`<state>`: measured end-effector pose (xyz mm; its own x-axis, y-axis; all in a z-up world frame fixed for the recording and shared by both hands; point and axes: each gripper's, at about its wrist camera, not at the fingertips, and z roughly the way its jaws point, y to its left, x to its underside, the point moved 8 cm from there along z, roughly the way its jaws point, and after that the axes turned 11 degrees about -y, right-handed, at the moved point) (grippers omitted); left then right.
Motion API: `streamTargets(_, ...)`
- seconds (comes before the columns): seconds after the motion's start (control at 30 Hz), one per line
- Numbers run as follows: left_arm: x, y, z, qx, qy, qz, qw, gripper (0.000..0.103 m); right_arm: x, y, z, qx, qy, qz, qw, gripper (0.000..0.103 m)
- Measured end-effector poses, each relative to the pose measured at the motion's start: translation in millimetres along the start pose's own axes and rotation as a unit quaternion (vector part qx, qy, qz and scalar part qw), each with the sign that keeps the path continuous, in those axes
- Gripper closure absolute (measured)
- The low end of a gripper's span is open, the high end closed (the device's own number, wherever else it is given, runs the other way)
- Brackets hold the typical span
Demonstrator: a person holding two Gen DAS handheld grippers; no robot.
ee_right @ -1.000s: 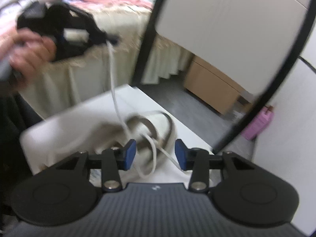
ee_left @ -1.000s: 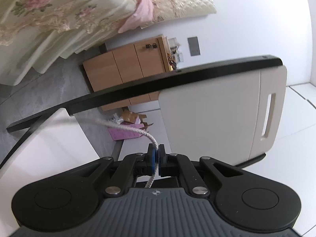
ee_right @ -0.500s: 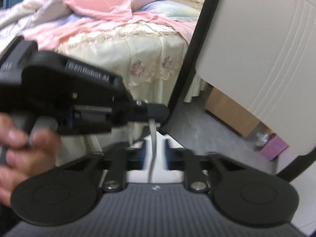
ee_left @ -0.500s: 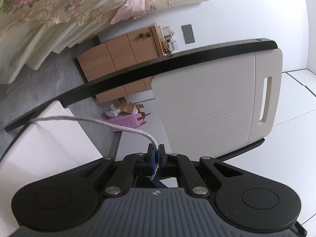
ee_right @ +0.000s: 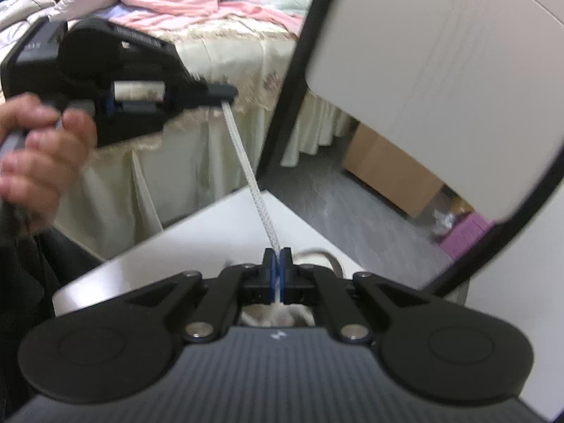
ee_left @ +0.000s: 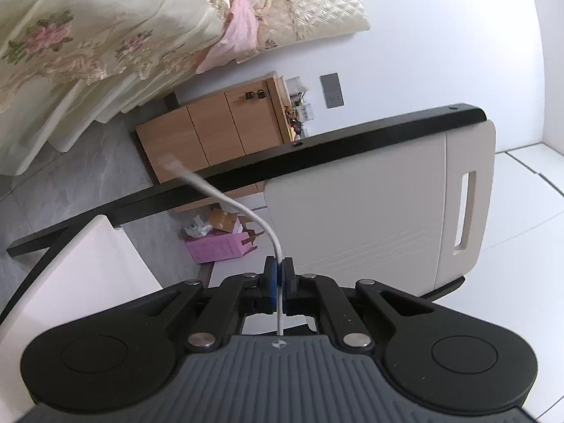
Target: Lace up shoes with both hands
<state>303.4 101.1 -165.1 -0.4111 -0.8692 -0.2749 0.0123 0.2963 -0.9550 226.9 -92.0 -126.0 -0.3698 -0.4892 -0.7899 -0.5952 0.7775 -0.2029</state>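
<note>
White tabletop (ee_right: 197, 243) across the lower middle of the right wrist view. Nearest the lens, at bottom centre, the right hand-held gripper (ee_right: 277, 264): fully closed, pinches the white lace (ee_right: 246, 165) between its blue pads. Just behind and beneath it, a sliver of the pale shoe (ee_right: 319, 258) on the tabletop, mostly hidden. From that pinch, the lace stretched straight up and left to the left hand-held gripper (ee_right: 222, 92) in the upper left, itself grasped by a hand (ee_right: 35, 148) at the left edge. Farther back, a bed (ee_right: 218, 53) with cream lace-trimmed skirt and pink covers along the top, and a white panel in a black frame (ee_right: 440, 88) at the upper right.

In the left wrist view, at bottom centre, the left hand-held gripper again, clamped tight on the lace; loose end arcing up and left, blurred at its tip. Behind it, mid-frame, a pink box (ee_left: 218, 246) on the grey floor, then a wooden cabinet (ee_left: 211, 134) against the white wall.
</note>
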Motion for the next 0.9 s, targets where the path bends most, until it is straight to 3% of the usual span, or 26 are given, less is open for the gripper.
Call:
streamTargets(0.53,1.7,-4.6,-2.2,0.01,0.003,0.015,0.9998,0.101,56.6,-19.3,-34.9,0.017,0.039,0.001,0.999,0.1)
streamTargets(0.67,8.3,-15.0,-3.1,-0.001,0.001,0.08,0.9968,0.101,60.4,-23.9,-40.6,0.006,0.028,0.039,0.999,0.098)
streamTargets(0.7,9.6,-17.4,-3.6,0.0,0.001,0.09,0.9959,0.101,59.2,-24.4,-42.0,0.001,0.026,0.048,0.999,0.093)
streamTargets(0.73,11.3,-19.6,-4.0,-0.002,0.001,0.102,0.9948,0.101,58.0,-25.0,-43.5,-0.003,0.023,0.057,0.998,0.079)
streamTargets(0.77,13.2,-21.8,-4.2,-0.003,0.001,0.115,0.9934,0.101,55.3,-25.7,-45.6,-0.006,0.018,0.064,0.998,0.073)
streamTargets(0.9,27.4,-31.3,-2.2,-0.027,0.008,0.2,0.9793,0.101,37.3,-26.1,-53.9,-0.029,-0.005,0.095,0.995,0.071)
